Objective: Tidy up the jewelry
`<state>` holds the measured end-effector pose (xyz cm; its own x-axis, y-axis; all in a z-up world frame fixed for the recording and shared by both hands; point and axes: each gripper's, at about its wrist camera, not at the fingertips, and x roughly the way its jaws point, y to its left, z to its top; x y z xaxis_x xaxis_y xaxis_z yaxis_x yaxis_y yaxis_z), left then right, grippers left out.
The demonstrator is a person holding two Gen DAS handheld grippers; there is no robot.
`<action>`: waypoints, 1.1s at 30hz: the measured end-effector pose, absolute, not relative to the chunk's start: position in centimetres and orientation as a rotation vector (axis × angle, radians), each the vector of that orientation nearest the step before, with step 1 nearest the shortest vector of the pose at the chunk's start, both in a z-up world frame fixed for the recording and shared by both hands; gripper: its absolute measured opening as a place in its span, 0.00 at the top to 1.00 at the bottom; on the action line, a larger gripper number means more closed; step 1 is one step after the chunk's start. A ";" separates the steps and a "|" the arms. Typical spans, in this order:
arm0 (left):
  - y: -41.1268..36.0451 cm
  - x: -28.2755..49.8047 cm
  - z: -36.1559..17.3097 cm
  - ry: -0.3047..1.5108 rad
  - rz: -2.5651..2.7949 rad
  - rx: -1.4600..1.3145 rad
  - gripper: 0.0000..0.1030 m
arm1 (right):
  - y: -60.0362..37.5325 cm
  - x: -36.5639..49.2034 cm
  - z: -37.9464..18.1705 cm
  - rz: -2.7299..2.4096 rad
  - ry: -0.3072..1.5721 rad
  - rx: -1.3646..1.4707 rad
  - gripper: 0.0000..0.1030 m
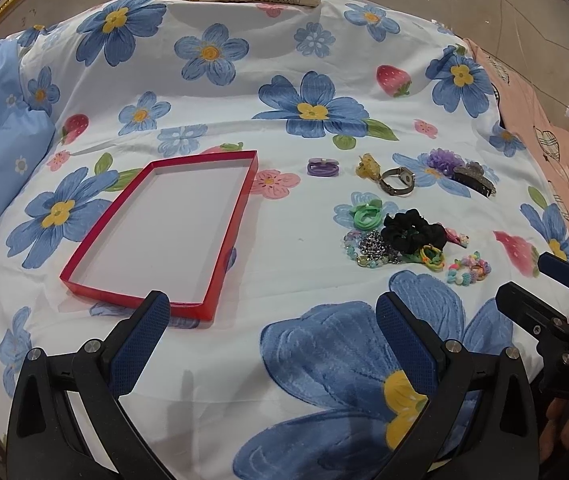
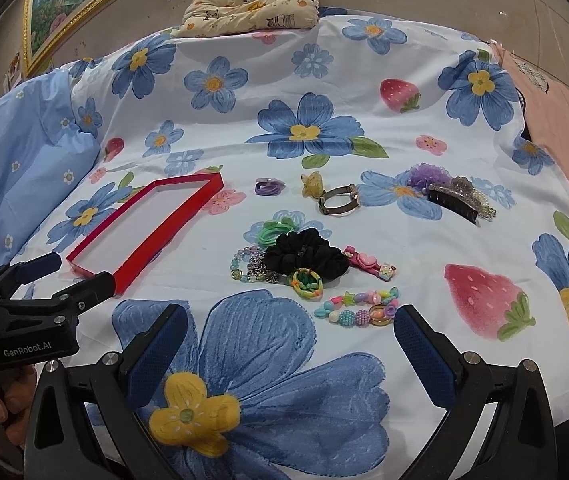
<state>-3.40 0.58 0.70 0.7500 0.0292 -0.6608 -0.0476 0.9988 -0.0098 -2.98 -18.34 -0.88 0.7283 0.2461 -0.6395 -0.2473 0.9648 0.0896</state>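
Both grippers hover low over the bed, fingers spread wide, nothing held: left gripper in front of the tray's near end, right gripper just short of the beaded bracelet.

Risks, near to far:
- The bed sheet is soft. Press down too hard on the bracelet and you'll likely pinch fabric along with it and drag the neighbours.
- The pile behind it is tight: rainbow hair tie, black scrunchie, chain bracelet, green hair ties, pink clip, all touching or overlapping. Closing there probably snags two items, or the chain slips out.
- The red tray is empty, shallow and light. A bump on the rim from your left gripper could slide or tip it.
- The grippers sit close together. Crossing right to tray risks a clash.

Further back, more spaced and easier: purple hair ties, yellow claw clip, watch, black claw clip, purple flower piece. The panda cushion is well clear.
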 end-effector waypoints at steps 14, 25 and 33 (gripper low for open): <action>0.5 -3.4 0.7 0.721 0.042 -0.027 0.00 | -18.3 -3.0 -1.0 0.274 0.704 0.000 0.00; 0.7 -3.3 0.5 0.740 0.022 -0.033 0.00 | -18.4 -2.8 -1.2 0.278 0.710 0.017 0.00; 1.0 -1.5 0.0 0.765 -0.006 -0.037 0.00 | -19.5 -1.9 -1.4 0.284 0.720 0.053 0.00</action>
